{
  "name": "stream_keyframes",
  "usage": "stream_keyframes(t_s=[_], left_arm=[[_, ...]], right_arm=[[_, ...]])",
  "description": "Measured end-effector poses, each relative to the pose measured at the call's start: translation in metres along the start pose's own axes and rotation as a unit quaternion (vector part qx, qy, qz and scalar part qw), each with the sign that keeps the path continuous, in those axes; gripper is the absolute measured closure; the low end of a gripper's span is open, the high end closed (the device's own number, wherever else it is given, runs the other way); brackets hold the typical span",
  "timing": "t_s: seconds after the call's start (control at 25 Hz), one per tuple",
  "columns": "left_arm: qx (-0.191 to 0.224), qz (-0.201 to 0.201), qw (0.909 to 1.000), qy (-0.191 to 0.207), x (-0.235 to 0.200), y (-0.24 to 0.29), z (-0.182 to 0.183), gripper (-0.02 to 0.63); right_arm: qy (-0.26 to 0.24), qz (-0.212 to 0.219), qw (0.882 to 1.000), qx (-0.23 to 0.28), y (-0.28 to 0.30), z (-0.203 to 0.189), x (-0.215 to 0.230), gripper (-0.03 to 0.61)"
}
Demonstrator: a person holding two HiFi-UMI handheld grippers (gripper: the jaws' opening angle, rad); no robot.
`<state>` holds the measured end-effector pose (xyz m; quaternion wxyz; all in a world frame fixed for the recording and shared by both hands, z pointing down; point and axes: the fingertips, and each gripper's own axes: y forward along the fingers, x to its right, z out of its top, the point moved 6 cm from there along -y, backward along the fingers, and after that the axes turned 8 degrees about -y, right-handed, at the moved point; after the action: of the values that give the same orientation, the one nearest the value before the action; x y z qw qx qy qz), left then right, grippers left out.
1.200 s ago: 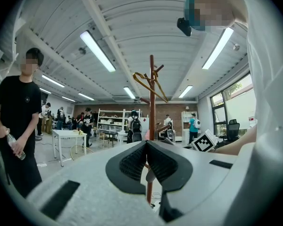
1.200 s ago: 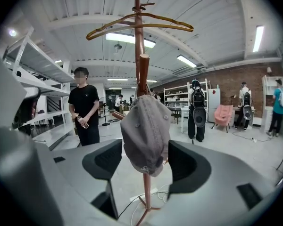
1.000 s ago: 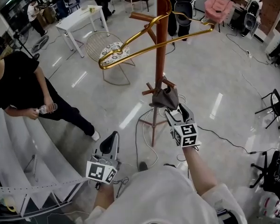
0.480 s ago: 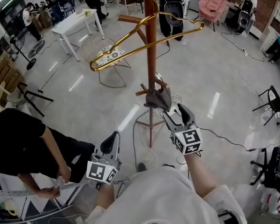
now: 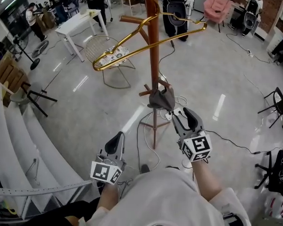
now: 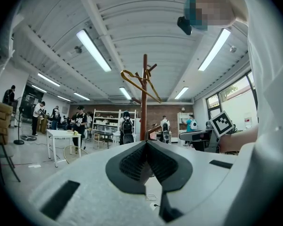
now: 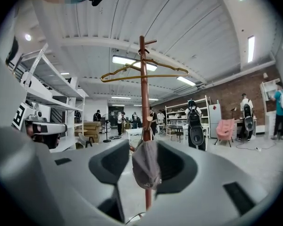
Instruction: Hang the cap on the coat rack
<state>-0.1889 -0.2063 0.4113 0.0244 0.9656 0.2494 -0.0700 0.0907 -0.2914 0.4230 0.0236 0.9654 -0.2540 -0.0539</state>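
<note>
A grey cap [image 5: 161,99] hangs from a lower peg of the wooden coat rack [image 5: 153,60]. It also shows in the right gripper view, where the cap [image 7: 146,164] dangles straight ahead. My right gripper [image 5: 182,114] is just short of the cap and a little to its right, apart from it. Its jaws are open and have just been closing slightly, with nothing between them. A gold hanger [image 5: 151,36] rests on the rack's upper pegs. My left gripper [image 5: 115,144] is low on the left, shut and empty; its dark pads [image 6: 132,163] meet in its own view.
Cables [image 5: 146,140] lie round the rack's base. A white stepped structure [image 5: 23,145] fills the left side. A wire chair [image 5: 106,55] and a white table [image 5: 78,25] stand beyond. A black chair [image 5: 276,102] is at the right. People stand far back.
My right gripper has drawn back from the cap, which stays on its peg. The person in black at the left has gone out of view. The left gripper has barely shifted.
</note>
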Motion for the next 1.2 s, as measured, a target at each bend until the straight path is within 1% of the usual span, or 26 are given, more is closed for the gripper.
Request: stream_keyframes(t_s=[0.04, 0.08, 0.2, 0.44, 1.2], left_arm=[[0.000, 0.001, 1.0000, 0.001, 0.000, 0.000, 0.000, 0.604], [0.000, 0.001, 1.0000, 0.001, 0.000, 0.000, 0.001, 0.605], [0.001, 0.002, 1.0000, 0.002, 0.001, 0.000, 0.000, 0.604], [0.001, 0.001, 1.0000, 0.004, 0.006, 0.000, 0.003, 0.604], [-0.002, -0.001, 1.0000, 0.003, 0.015, -0.006, -0.001, 0.606]], right_arm=[[-0.002, -0.004, 1.000, 0.006, -0.004, 0.001, 0.001, 0.474], [-0.006, -0.006, 1.000, 0.012, -0.007, 0.002, 0.001, 0.559], [-0.015, -0.008, 1.000, 0.020, -0.012, 0.003, 0.001, 0.565], [-0.015, -0.007, 0.999, 0.030, -0.019, 0.008, 0.002, 0.566], [-0.013, -0.011, 1.000, 0.019, -0.029, -0.001, 0.005, 0.566]])
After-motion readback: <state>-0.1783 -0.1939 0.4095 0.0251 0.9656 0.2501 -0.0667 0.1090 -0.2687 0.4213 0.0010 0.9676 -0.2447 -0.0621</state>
